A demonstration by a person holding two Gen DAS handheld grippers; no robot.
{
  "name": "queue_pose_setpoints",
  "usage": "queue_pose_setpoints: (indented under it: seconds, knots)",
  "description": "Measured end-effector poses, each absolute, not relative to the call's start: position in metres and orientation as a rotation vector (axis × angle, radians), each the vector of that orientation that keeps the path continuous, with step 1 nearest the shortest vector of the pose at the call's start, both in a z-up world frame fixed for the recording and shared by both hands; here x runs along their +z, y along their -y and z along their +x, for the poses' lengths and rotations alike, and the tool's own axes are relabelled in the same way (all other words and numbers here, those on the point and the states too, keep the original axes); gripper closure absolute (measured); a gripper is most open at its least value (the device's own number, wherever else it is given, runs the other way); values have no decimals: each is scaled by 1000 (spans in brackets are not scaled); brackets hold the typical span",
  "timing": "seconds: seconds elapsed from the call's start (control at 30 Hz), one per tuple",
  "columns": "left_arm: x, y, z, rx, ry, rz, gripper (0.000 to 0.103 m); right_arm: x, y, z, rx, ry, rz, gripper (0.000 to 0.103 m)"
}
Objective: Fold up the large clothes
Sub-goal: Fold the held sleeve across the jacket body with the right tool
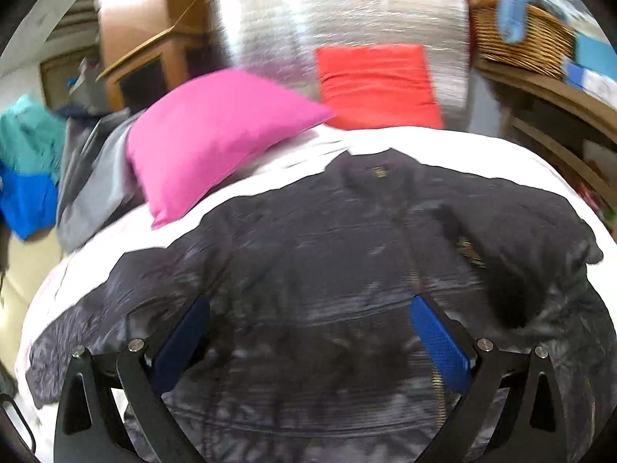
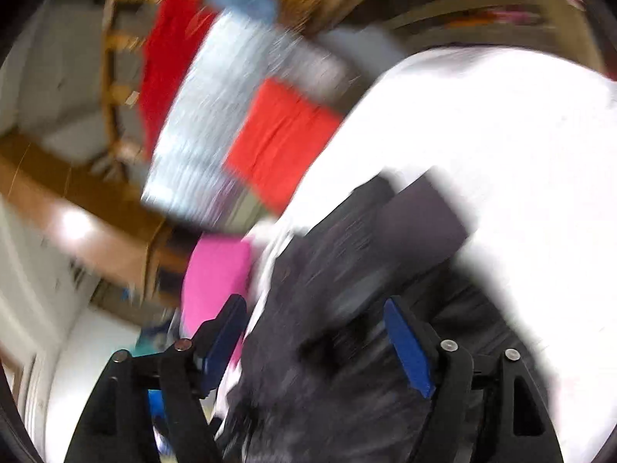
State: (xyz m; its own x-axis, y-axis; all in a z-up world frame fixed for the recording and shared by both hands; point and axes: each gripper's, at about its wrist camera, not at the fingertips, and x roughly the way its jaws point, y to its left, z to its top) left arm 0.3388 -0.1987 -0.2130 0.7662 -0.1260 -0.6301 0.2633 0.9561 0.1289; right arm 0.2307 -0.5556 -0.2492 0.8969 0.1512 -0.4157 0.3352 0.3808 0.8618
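A large dark navy jacket (image 1: 347, 247) lies spread front-up on a white bed (image 1: 482, 154), collar toward the pillows, zipper down its middle. My left gripper (image 1: 310, 320) hangs open above the jacket's lower part, blue pads wide apart, holding nothing. In the blurred, tilted right wrist view the jacket (image 2: 347, 277) runs up between the fingers, a sleeve or flap (image 2: 424, 216) resting on the white bed (image 2: 501, 146). My right gripper (image 2: 314, 324) is open just above the dark cloth.
A pink pillow (image 1: 208, 135) and a red-orange pillow (image 1: 378, 85) lie at the head of the bed against a silver headboard (image 1: 339, 15). A wicker basket (image 1: 520, 34) sits on a wooden shelf at right. Grey and blue-teal clothes (image 1: 31, 169) pile at left.
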Motion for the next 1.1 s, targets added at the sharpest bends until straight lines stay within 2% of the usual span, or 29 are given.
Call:
queue_pose_setpoints:
  seconds: [0.23,0.27,0.3,0.33,0.37,0.43,0.57,0.73,0.83,0.87,0.9,0.93,0.97,1.1]
  knots:
    - [-224,223,338,-249,-671,280,0,-311,597,289,-181,-615,1369,25]
    - [-225,221,342,-247,-675,271,0,-317,596,297,-181,-648,1379,28]
    - [-225,221,344,-247,-678,263,0,-321,596,302,-181,-660,1397,48]
    - [-226,221,343,-246,-679,255,0,-322,594,305,-182,-660,1406,60]
    - [-226,220,345,-240,-676,248,0,-318,593,305,-185,-648,1388,69]
    - [-225,218,348,-225,-670,242,0,-299,586,306,-190,-599,1293,77]
    - [-222,211,344,-211,-672,214,0,-251,556,311,7,-469,1146,79]
    - [-220,200,338,-202,-667,187,0,-231,494,335,264,-486,1043,79]
    - [-220,192,333,-206,-669,165,0,-239,454,361,356,-583,1024,76]
    - [-221,189,331,-210,-671,156,0,-246,440,372,386,-636,1026,65]
    - [-221,188,330,-215,-674,152,0,-248,433,376,404,-664,1030,37]
    - [-221,187,329,-220,-678,148,0,-251,425,381,423,-702,1037,24]
    - [-222,185,327,-229,-686,142,0,-252,422,380,435,-719,1041,19]
    - [-223,182,326,-259,-712,117,0,-243,432,367,483,-627,1055,19]
